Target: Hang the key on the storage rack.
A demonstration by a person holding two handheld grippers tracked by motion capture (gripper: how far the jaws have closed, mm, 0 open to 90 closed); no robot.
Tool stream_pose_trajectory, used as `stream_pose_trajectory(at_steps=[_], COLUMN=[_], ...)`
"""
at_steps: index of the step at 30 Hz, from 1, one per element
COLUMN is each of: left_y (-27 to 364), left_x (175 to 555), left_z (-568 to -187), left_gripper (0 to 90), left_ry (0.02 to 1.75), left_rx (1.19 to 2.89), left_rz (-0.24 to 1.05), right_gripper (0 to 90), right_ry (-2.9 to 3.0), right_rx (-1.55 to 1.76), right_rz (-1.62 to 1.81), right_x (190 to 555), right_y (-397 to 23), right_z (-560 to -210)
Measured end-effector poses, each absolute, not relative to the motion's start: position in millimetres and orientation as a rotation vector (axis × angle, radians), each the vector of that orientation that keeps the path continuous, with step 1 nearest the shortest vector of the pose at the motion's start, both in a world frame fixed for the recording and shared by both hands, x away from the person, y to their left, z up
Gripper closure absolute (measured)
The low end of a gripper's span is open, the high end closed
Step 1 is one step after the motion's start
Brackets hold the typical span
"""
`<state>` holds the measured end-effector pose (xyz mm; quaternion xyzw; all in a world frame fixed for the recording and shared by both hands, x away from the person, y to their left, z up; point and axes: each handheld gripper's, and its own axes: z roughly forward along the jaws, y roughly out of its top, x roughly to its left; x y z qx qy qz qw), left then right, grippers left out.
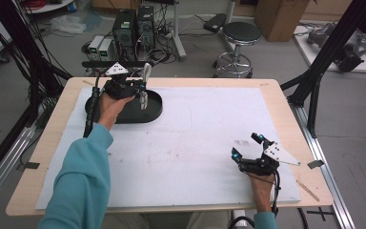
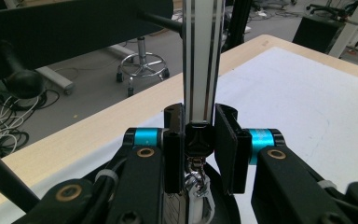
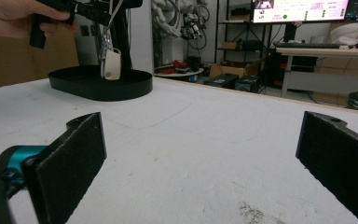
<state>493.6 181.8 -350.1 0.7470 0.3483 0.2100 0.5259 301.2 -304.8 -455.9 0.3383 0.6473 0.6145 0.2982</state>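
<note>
The black tray (image 1: pixel 124 112) sits on the white mat (image 1: pixel 195 143) at the far left part of the desk (image 1: pixel 47 143). It is a flat oval dish with a low rim.

The left tool (image 1: pixel 140 88) is right over the tray, held by the left hand (image 1: pixel 112 102) in a teal sleeve (image 1: pixel 83 176). Its jaws are squeezed tight on a strap (image 2: pixel 200 60). The strap is white with dark lines and stands straight up from the jaws. In the left gripper view, a black clip (image 2: pixel 198 140) at the bottom of the strap sits between the two jaws, and a silver hook (image 2: pixel 196 179) hangs under it. In the right gripper view, a small white tag (image 3: pixel 111 64) hangs down from the hook over the tray. I cannot tell if the tag touches the tray.

The right tool (image 1: pixel 248 145) is well apart from the tray, on the near right side of the mat, held by the right hand (image 1: pixel 262 183). Its jaws are wide apart and hold nothing. In the right gripper view, the two black pads (image 3: pixel 74 163) stand on each side with bare mat between them, and the tray is far off at the upper left. There are small dark marks (image 1: pixel 242 142) on the mat just beside the right tool.

Past the desk, beyond the tray, there are grey boxes (image 1: pixel 133 26) with wires on the floor, and a round stool (image 1: pixel 240 36) to their right.
</note>
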Motion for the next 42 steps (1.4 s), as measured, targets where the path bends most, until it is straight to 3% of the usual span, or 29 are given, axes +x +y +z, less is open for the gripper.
stream_pose_trajectory(at_steps=[42], left_y=[183], left_x=[497], left_z=[-366], left_gripper=[73.8], left_ry=[0.885], left_rx=[1.743], left_rz=[0.478], right_gripper=[0.8], right_ry=[1.722], right_rx=[0.887], right_rz=[1.634], right_x=[301], right_y=[-305], right_z=[-456])
